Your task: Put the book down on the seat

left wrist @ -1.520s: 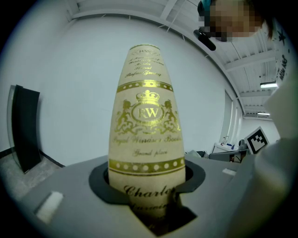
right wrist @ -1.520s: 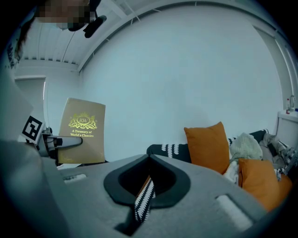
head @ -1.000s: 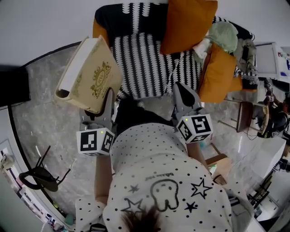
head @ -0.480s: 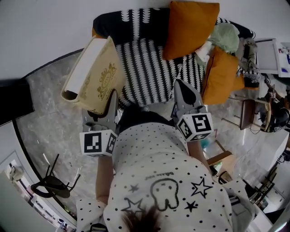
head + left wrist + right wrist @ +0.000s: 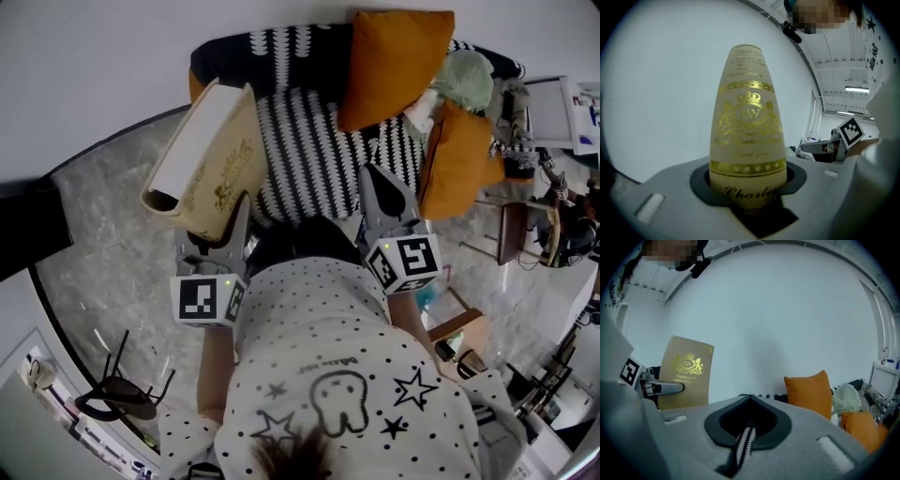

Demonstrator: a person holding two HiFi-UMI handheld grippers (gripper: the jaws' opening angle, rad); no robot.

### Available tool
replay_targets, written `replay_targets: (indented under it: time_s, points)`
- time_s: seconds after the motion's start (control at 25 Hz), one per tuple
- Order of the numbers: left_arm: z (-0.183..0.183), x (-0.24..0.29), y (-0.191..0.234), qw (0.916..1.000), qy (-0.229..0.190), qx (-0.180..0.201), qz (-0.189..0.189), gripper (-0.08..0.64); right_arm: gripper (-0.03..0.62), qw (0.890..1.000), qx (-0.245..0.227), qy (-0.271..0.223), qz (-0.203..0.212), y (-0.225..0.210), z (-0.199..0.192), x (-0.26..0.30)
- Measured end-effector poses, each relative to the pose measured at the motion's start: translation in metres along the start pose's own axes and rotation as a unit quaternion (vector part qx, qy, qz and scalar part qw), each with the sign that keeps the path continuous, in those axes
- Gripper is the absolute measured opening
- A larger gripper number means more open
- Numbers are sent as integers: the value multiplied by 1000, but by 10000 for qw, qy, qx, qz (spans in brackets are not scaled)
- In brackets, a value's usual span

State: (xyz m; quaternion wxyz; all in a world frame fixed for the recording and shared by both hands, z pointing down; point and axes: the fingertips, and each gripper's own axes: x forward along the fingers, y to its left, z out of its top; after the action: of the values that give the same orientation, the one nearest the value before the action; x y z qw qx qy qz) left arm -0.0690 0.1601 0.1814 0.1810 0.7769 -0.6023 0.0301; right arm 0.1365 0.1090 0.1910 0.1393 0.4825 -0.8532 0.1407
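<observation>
There is one book (image 5: pixel 211 155), one seat (image 5: pixel 309 141) and two grippers. The seat has a black-and-white zigzag cover and carries two orange cushions: one (image 5: pixel 394 61) leans on its back and the other (image 5: pixel 455 159) stands at its right side. A single pale green soft thing (image 5: pixel 464 75) sits between them.

The left gripper (image 5: pixel 230 220) holds the book. Its jaws stand fairly wide, one on each cover, and clamp the low end of the book near the spine. In the left gripper view the rounded spine, with its gold bands and crest, rises straight out from between the jaws and faces the camera.

The book stands nearly upright, so its long axis runs up and down, with the top leaning a little to the person's left. The spine is turned towards the person, and the fore edge points away, towards the back of the seat. The tan front cover with the gold crest faces the person's right. In the head view the white page block shows along the top.

The book is in the air at the seat's front left corner, partly over the grey marbled floor (image 5: pixel 112 253), and does not rest on the seat.

The right gripper (image 5: pixel 375 187) is empty. Its jaws are together, leaving only a thin slit, and it points at the seat's front edge.

One dark stool (image 5: pixel 117 394) stands on the floor at the lower left.
</observation>
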Motion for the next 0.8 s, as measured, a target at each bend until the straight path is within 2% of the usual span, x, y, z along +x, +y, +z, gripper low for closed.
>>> replay_targets:
  time_s: [0.36,0.56,0.8]
  points:
    - [-9,-5,9,9996,83,-198,168,227,-3,9998,-88,186,87,5,-5,2]
    - [-10,-9,2,9995,64,-264,147,227,-3,9995,-117,167,259,12,-2,0]
    - [-14,-3,-6,9995,141,-262,122,227,-3,9993,-24,250,263,3,-9,-8]
